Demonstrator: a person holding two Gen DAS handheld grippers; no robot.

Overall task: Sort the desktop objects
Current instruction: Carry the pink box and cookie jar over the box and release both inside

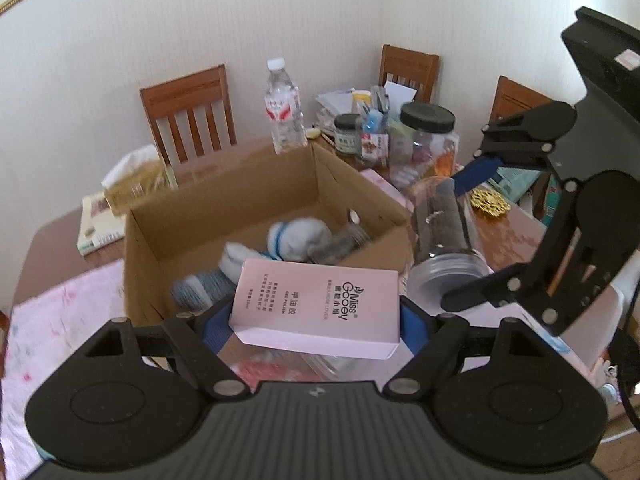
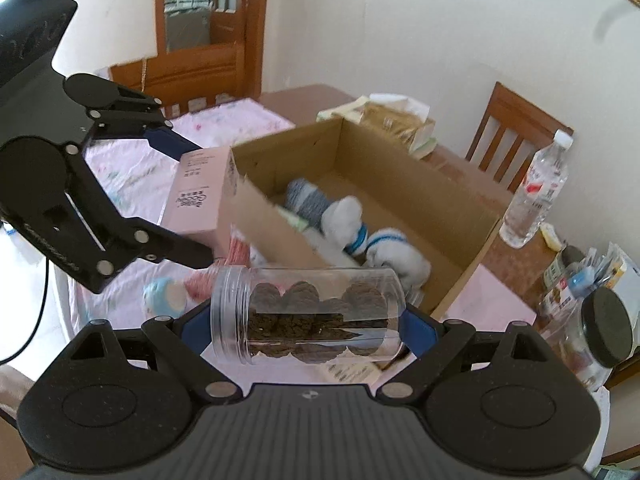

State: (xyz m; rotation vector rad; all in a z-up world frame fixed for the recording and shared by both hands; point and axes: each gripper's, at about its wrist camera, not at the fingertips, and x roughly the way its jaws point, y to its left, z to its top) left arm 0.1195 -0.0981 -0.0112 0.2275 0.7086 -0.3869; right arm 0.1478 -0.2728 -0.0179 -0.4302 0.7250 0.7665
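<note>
A pink gel-polish box (image 1: 320,300) sits crosswise between the fingers of my left gripper (image 1: 316,320), which is shut on it just short of the near wall of an open cardboard box (image 1: 224,200). Rolled grey, white and blue socks (image 1: 296,240) lie inside the carton. My right gripper (image 2: 308,320) is shut on a clear plastic jar (image 2: 312,312) of brown pieces, held on its side above the carton's (image 2: 400,160) near corner. In the right wrist view the left gripper (image 2: 192,200) holds the pink box (image 2: 200,196) against the carton's left wall.
A water bottle (image 1: 283,108), a black-lidded jar (image 1: 426,132) and small clutter stand behind the carton. A tissue pack (image 1: 136,180) and a book (image 1: 96,224) lie at its left. Pink cloth (image 1: 60,320) covers the near table. Wooden chairs (image 1: 188,108) line the wall.
</note>
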